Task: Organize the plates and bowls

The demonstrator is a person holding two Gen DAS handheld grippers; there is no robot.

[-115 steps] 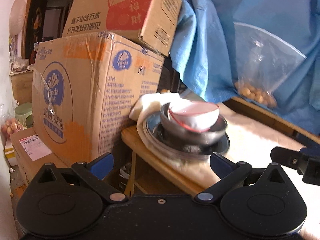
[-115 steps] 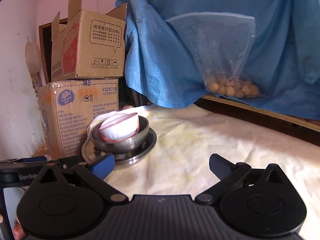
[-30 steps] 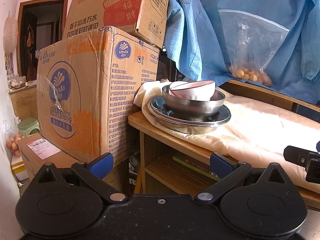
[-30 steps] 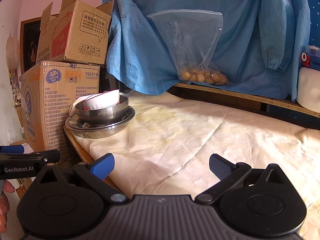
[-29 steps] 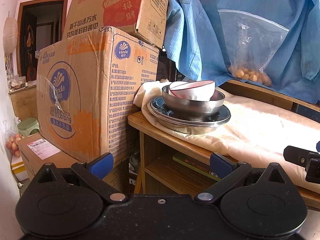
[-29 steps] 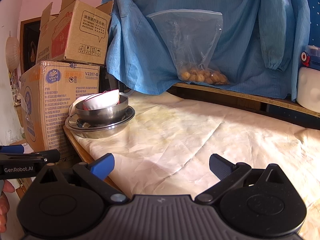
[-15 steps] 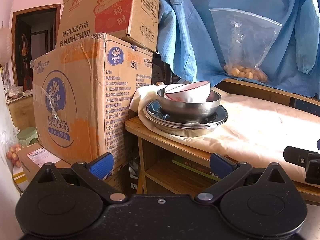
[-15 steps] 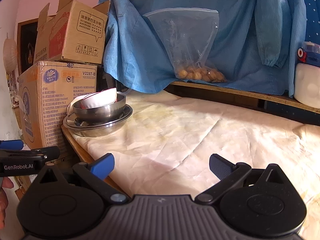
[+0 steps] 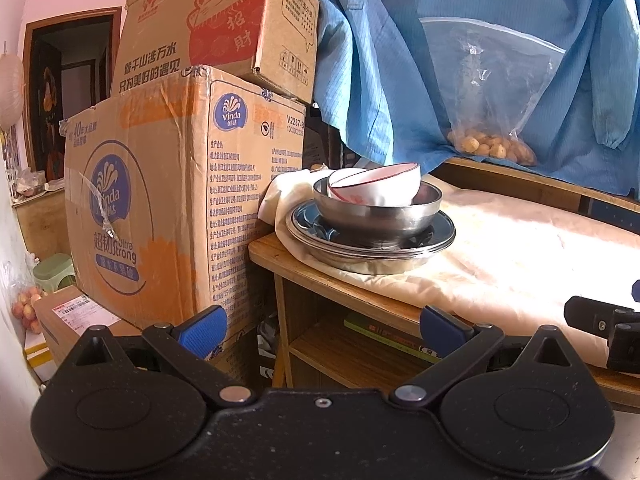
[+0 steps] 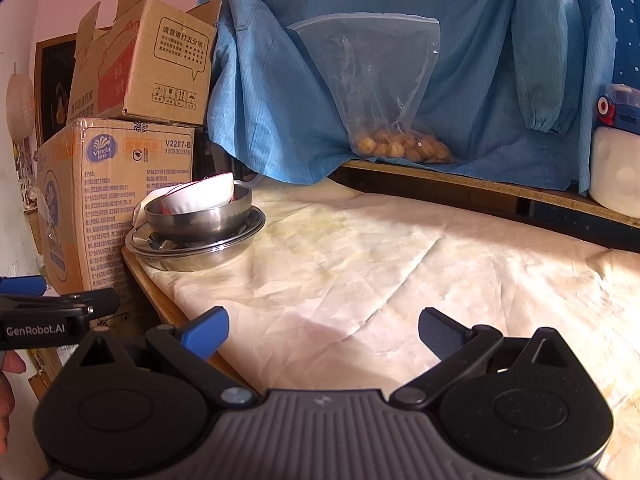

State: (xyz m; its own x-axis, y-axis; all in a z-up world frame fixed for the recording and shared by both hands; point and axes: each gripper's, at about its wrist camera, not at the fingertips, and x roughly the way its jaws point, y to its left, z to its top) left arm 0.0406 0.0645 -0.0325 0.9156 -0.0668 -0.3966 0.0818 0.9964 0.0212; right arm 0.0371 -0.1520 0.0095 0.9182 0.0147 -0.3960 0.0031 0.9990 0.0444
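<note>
Dishes stack sits well beyond both grippers' spread, empty fingers.

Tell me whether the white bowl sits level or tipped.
Tipped: the white bowl leans inside the steel bowl, its red rim slanted.

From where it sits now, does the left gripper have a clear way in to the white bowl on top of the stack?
Probably yes. The left gripper is open and empty, nothing stands between it and the white bowl, which sits tilted atop the steel bowl.
</note>
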